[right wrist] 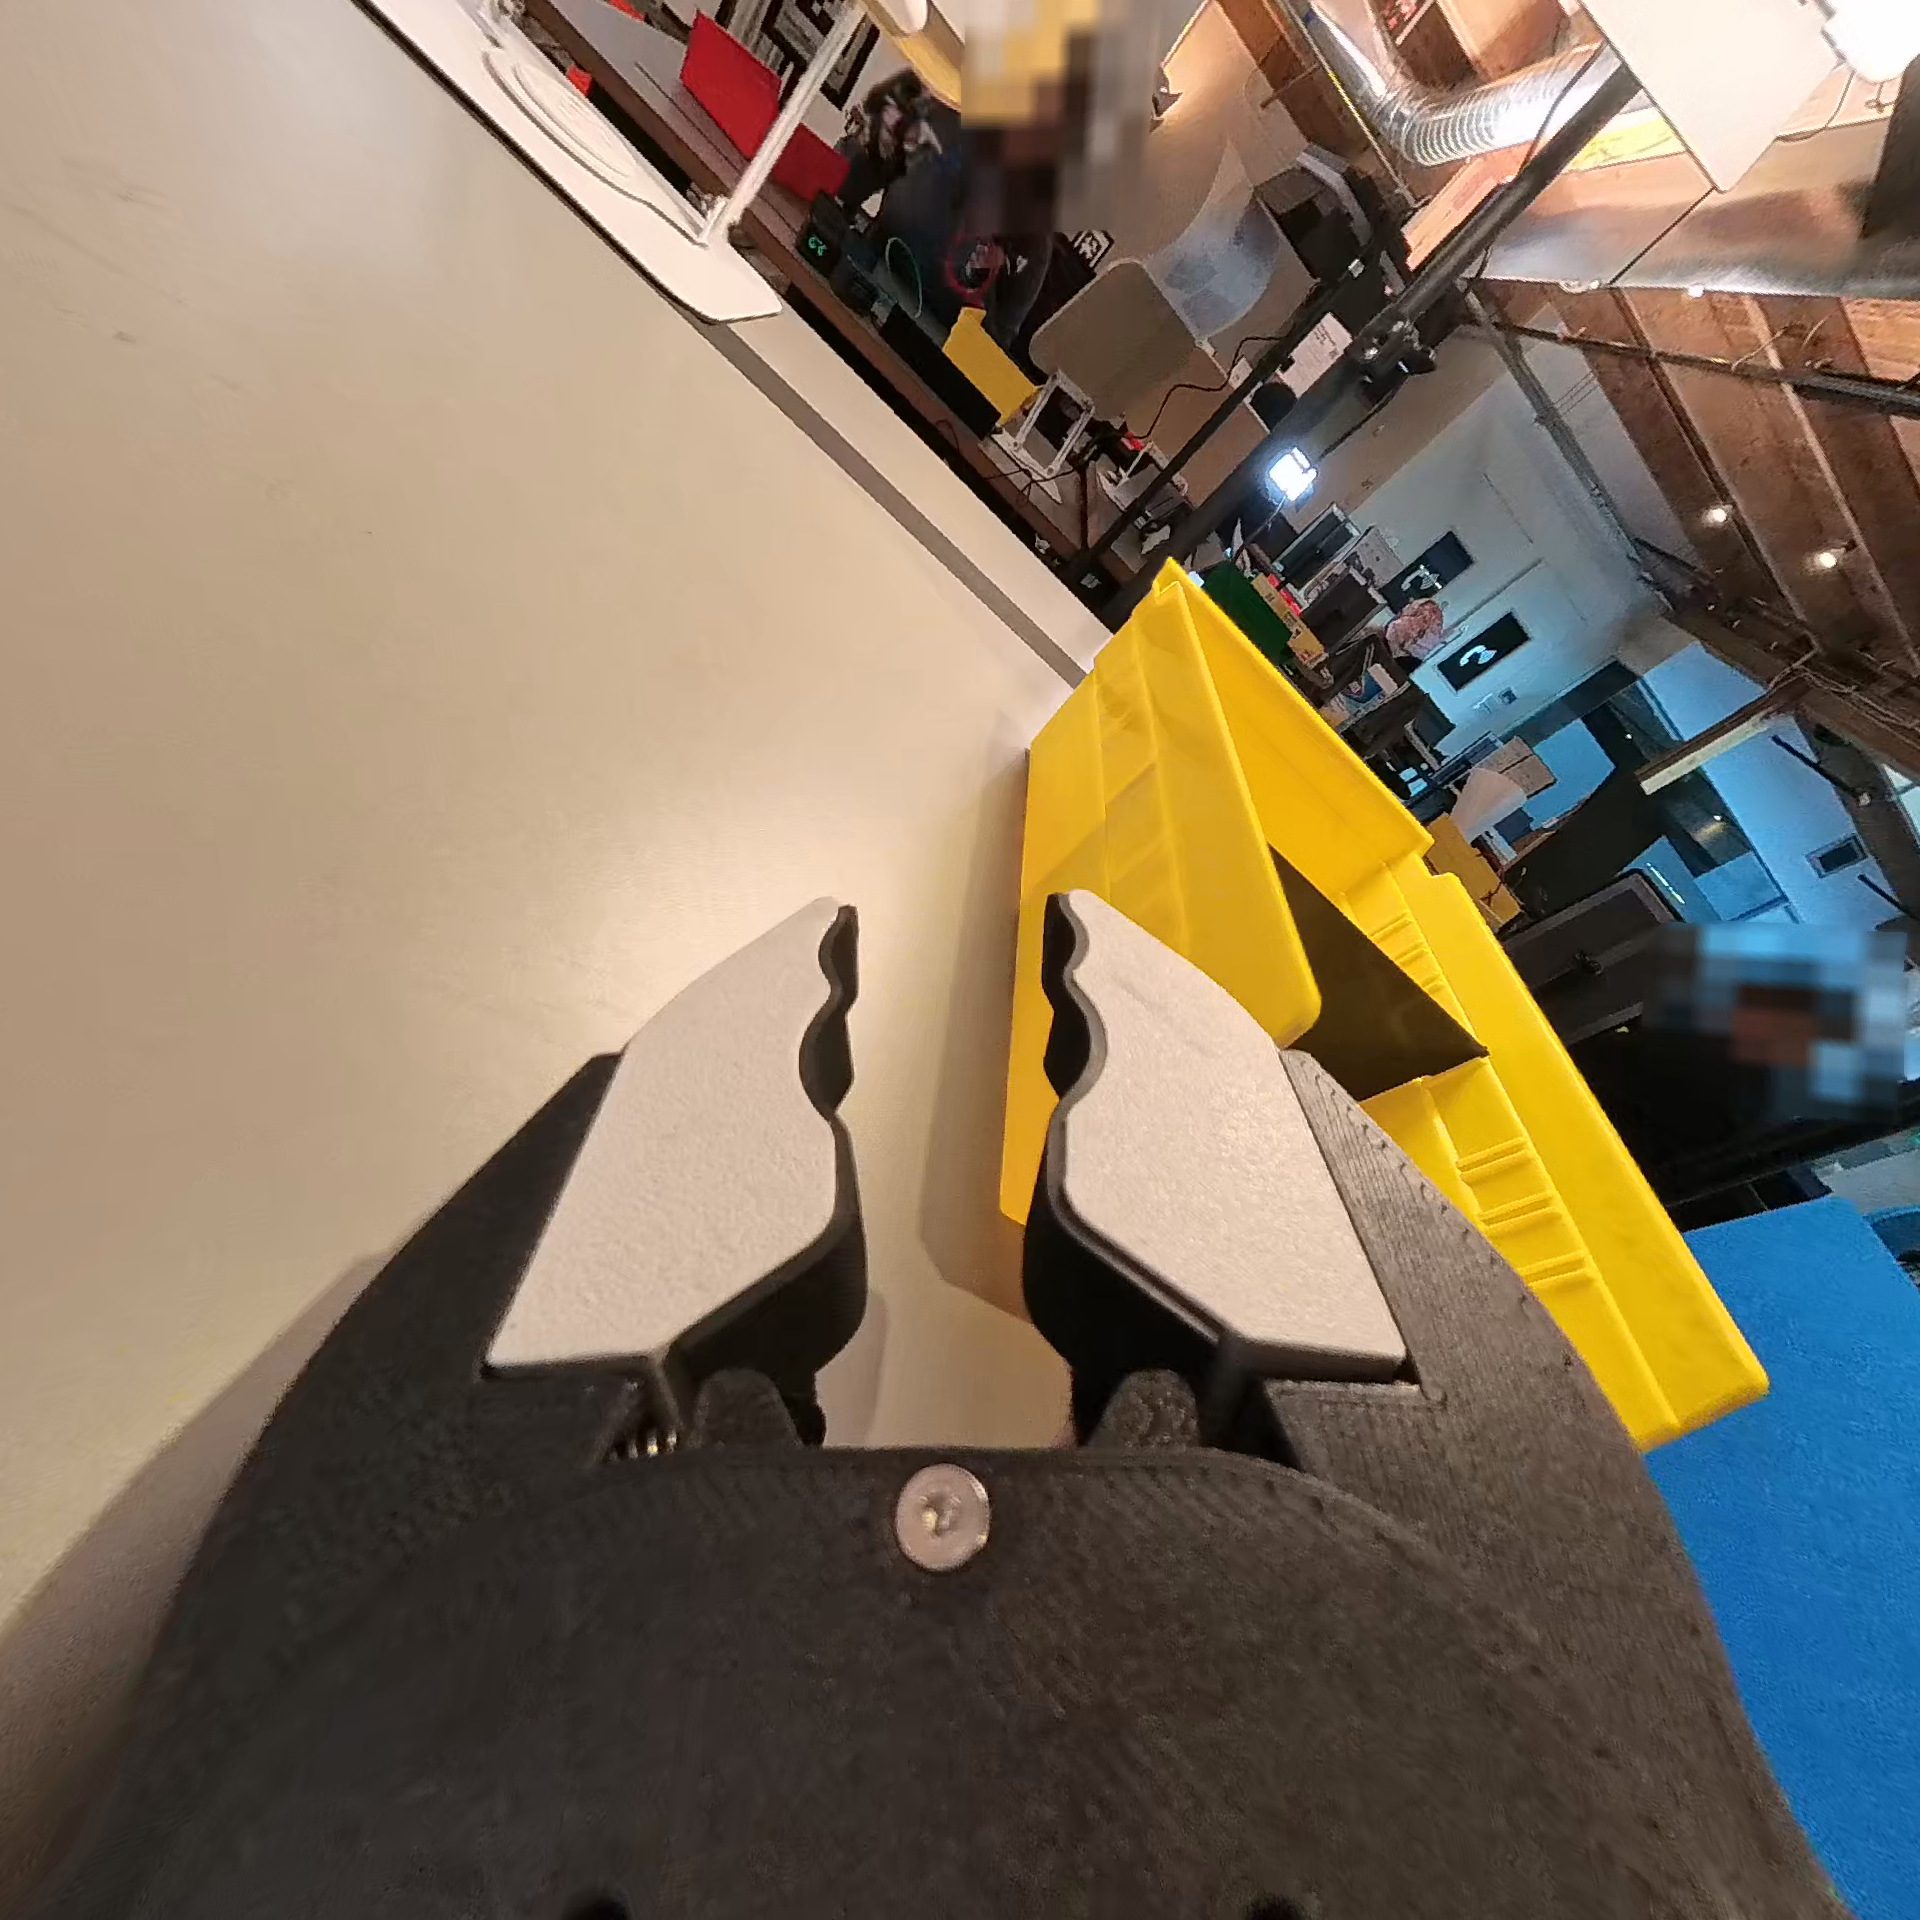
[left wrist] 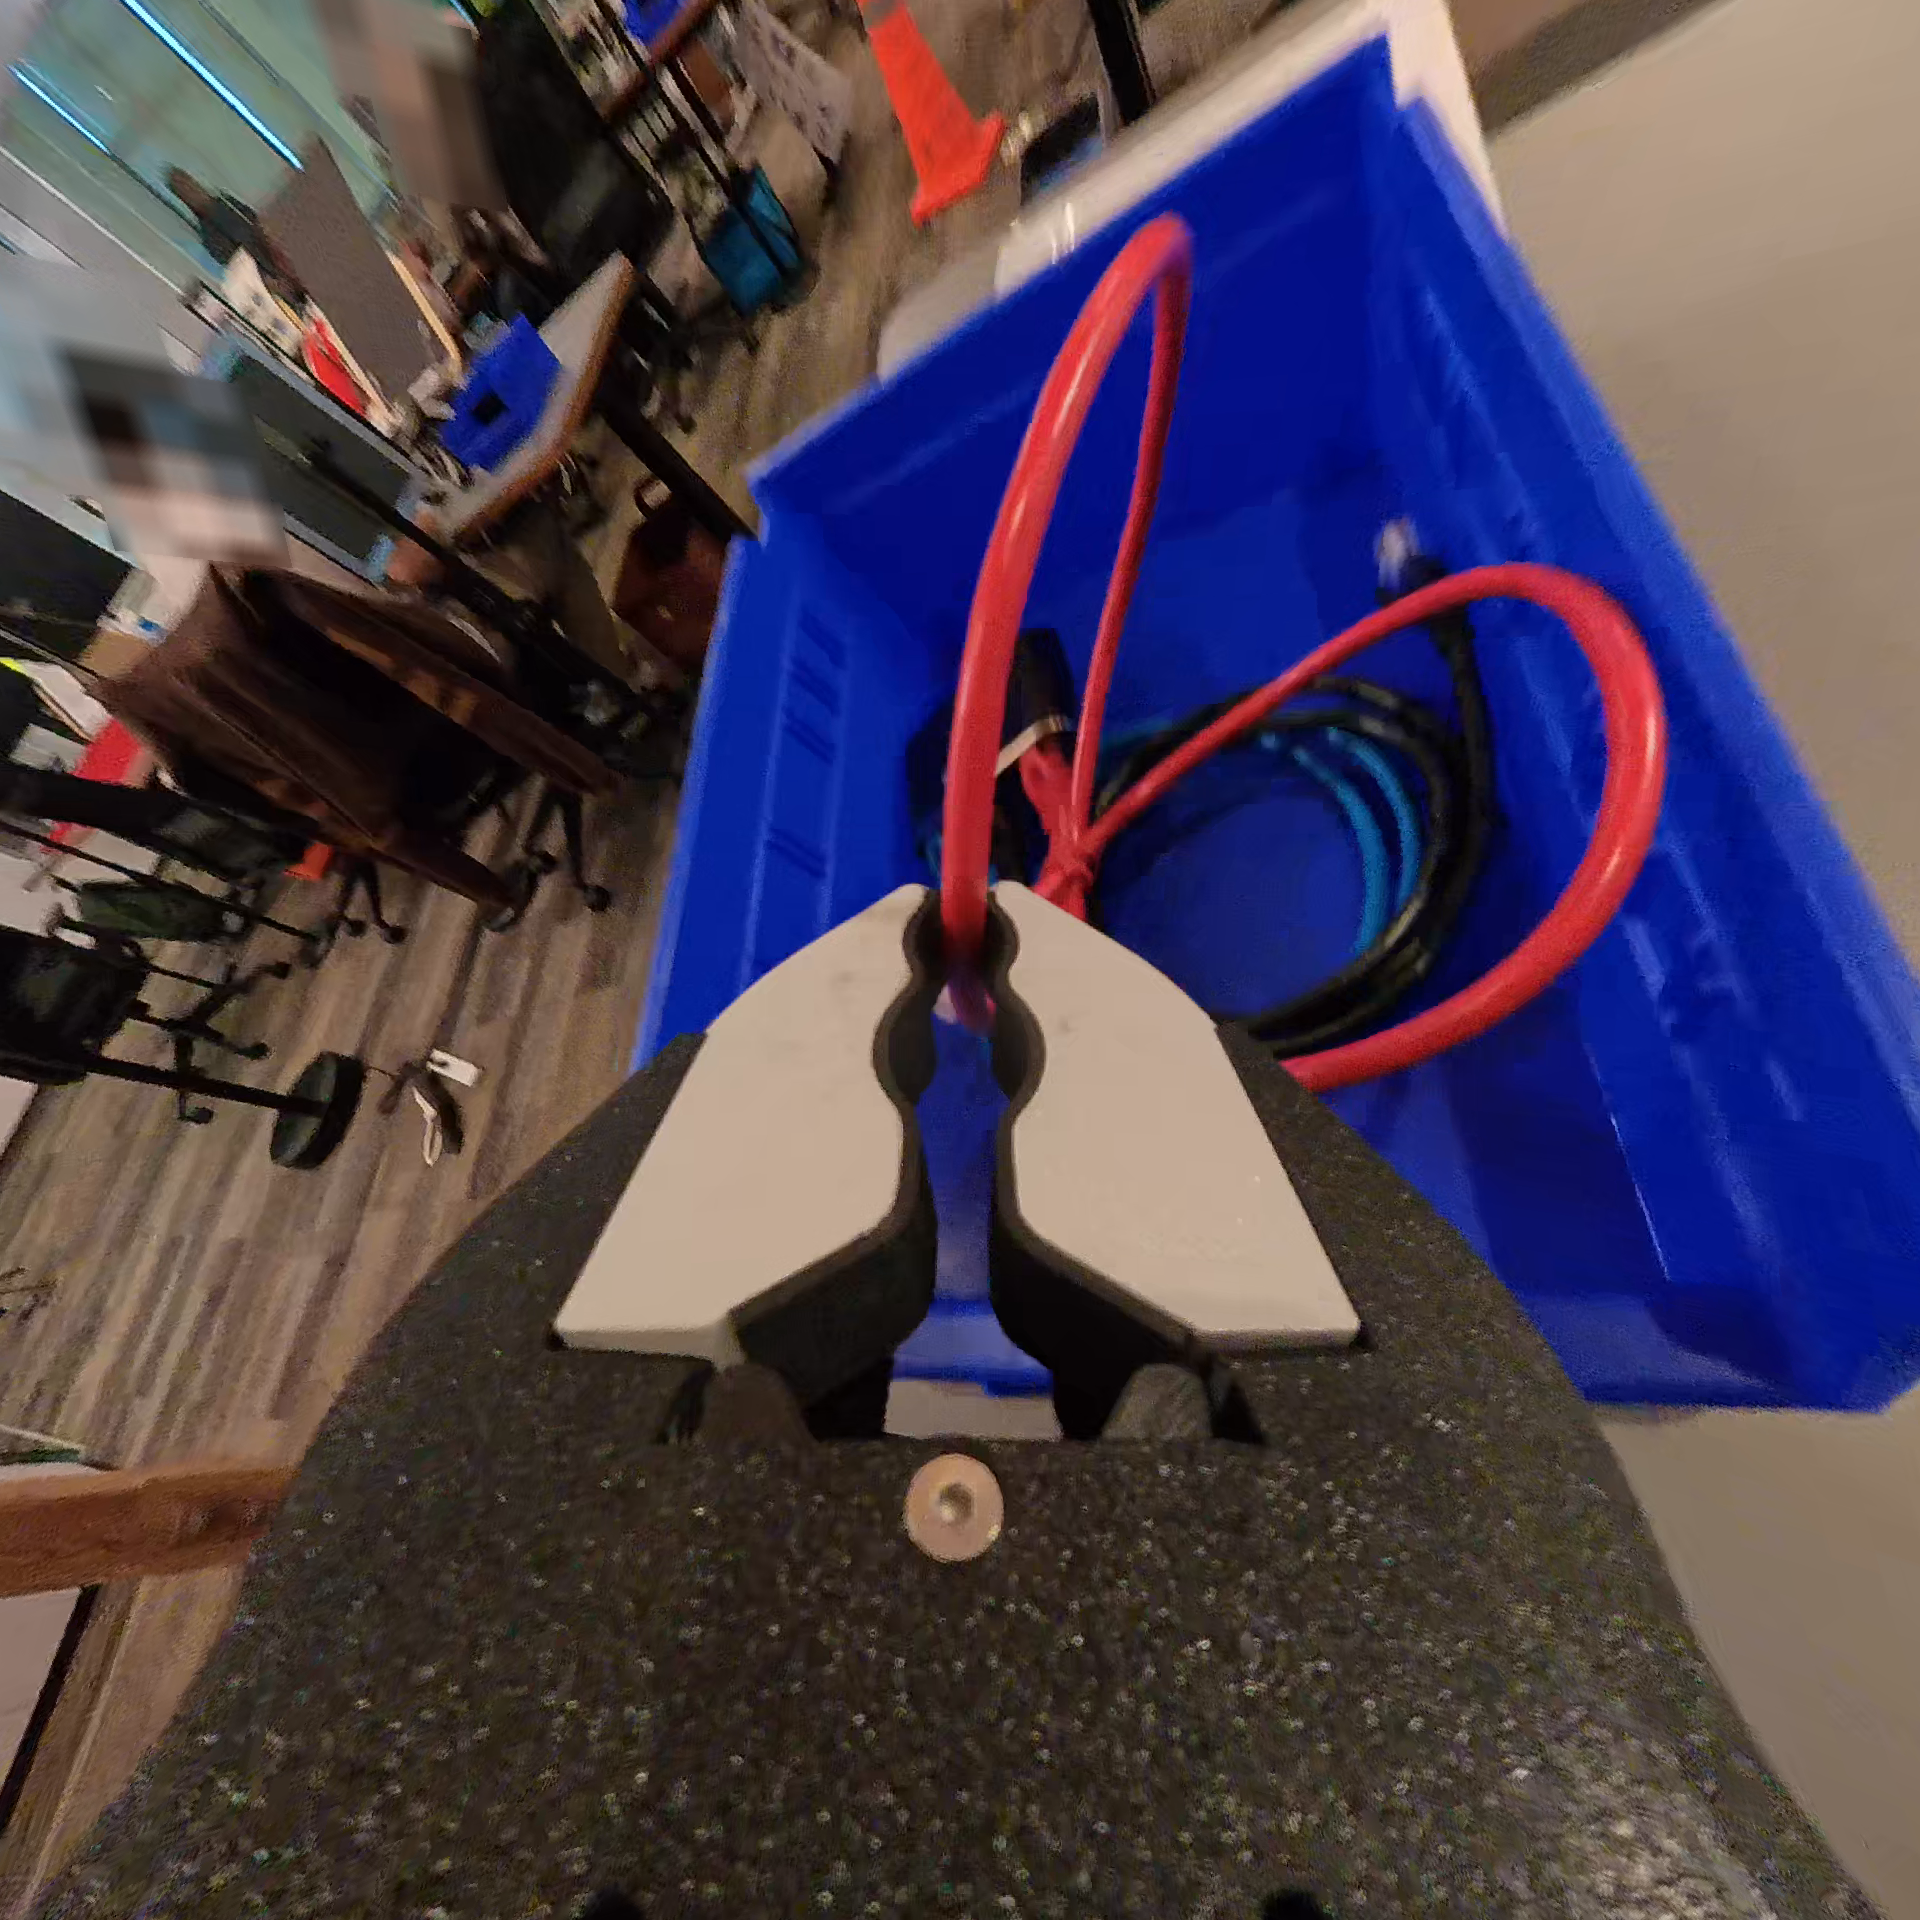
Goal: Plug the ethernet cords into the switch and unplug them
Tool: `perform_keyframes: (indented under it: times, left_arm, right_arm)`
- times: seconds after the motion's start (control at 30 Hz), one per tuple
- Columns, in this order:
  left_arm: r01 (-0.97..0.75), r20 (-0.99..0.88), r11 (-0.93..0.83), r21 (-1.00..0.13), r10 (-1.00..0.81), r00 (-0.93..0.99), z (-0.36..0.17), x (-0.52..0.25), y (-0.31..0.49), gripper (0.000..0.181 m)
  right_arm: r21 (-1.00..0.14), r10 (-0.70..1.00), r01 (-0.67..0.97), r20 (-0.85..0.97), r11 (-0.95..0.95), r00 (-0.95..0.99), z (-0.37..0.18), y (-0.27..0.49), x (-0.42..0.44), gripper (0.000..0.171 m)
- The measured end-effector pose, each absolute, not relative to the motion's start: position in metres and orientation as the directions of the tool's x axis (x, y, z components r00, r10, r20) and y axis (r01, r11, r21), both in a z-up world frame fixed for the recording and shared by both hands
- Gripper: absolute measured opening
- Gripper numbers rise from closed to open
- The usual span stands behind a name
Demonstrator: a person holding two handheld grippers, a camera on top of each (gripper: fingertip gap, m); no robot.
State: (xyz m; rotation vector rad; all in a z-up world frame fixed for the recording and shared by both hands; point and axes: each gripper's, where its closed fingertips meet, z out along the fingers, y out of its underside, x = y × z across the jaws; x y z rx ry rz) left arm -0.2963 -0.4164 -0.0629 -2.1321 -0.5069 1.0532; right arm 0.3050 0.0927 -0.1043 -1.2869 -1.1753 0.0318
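Over blue bin (left wrist: pixel 1714 1039), red cord (left wrist: pixel 1039 520) is pinched at L tool (left wrist: pixel 961 925) tips, loops running ahead; R tool (right wrist: pixel 951 935) is held apart, empty, by yellow bin (right wrist: pixel 1195 831).

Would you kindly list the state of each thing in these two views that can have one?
Left tool: shut on the red ethernet cord.
Red ethernet cord: looped, rising out of the blue bin, pinched at the fingertips.
Blue bin: open-topped, holding cords.
Black cord: coiled in the bin.
Light blue cord: coiled in the bin.
Right tool: open, empty.
Yellow bin: on the table, contents hidden.
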Motion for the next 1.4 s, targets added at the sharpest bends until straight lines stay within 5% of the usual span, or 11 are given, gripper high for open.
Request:
perform_keyframes:
  times: [0.4, 0.7, 0.87, 1.1, 1.4]
  left_arm:
    - [-0.274, -0.634, -0.573, -0.773, 0.680, 0.367, 0.100, -0.285, -0.389, 0.006]
    - [-0.583, -0.610, -0.275, -0.765, 0.600, 0.517, 0.224, -0.129, -0.310, 0.006]
    - [-0.592, -0.592, -0.144, -0.793, 0.414, 0.691, 0.185, -0.047, -0.223, 0.006]
    - [-0.467, -0.465, -0.018, -0.884, 0.136, 0.875, 0.055, 0.038, -0.120, 0.006]
    - [-0.566, -0.566, -0.073, -0.821, -0.031, 0.824, -0.054, 0.068, -0.126, 0.006]
  right_arm:
    - [-0.674, 0.535, 0.607, 0.725, 0.421, 0.433, -0.108, 0.088, 0.303, 0.034]
    - [-0.634, 0.501, 0.637, 0.761, 0.438, 0.413, -0.112, 0.087, 0.301, 0.034]
    - [-0.591, 0.464, 0.666, 0.796, 0.455, 0.389, -0.115, 0.085, 0.301, 0.034]
    - [-0.537, 0.423, 0.705, 0.833, 0.463, 0.357, -0.121, 0.084, 0.301, 0.034]
    - [-0.537, 0.457, 0.699, 0.828, 0.473, 0.327, -0.124, 0.078, 0.294, 0.035]
